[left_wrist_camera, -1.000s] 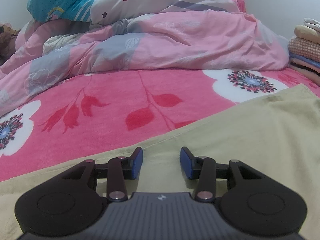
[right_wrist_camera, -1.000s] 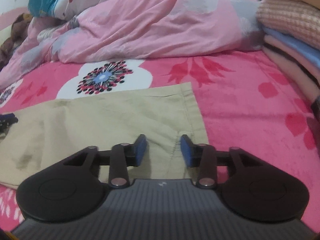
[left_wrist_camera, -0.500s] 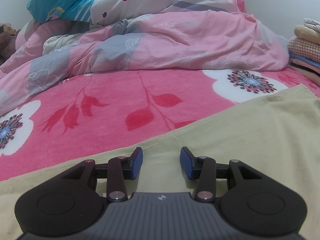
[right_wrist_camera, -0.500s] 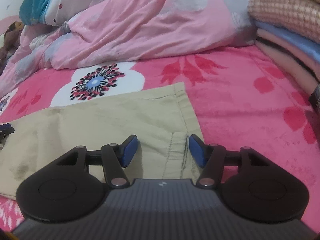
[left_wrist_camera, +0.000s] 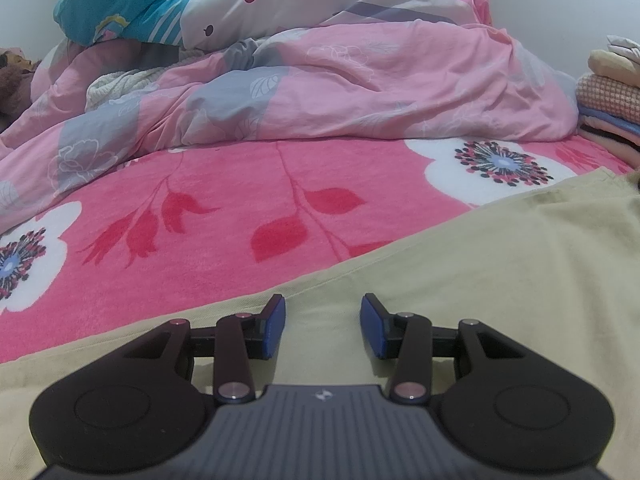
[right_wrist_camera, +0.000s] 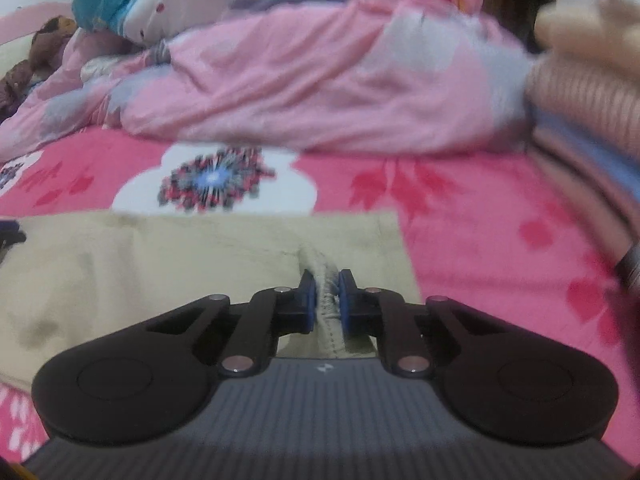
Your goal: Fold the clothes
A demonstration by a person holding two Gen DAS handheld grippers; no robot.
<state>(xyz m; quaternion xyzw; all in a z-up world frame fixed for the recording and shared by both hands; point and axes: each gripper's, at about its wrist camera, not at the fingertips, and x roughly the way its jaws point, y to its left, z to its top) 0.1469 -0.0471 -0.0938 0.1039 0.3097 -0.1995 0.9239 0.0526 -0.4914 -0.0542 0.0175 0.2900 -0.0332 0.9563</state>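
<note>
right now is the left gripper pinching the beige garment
No, the left gripper has its blue pads apart over the beige garment, with flat cloth showing in the gap.

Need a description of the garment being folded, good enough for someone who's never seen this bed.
Start from the pink floral blanket covering the bed, in front of the heaped pink duvet. Spread flat on it lies the khaki garment, whose stitched hem the closing right gripper pinches. It is the only plain, unprinted fabric lying loose; the other plain clothes sit stacked at the right edge.
</note>
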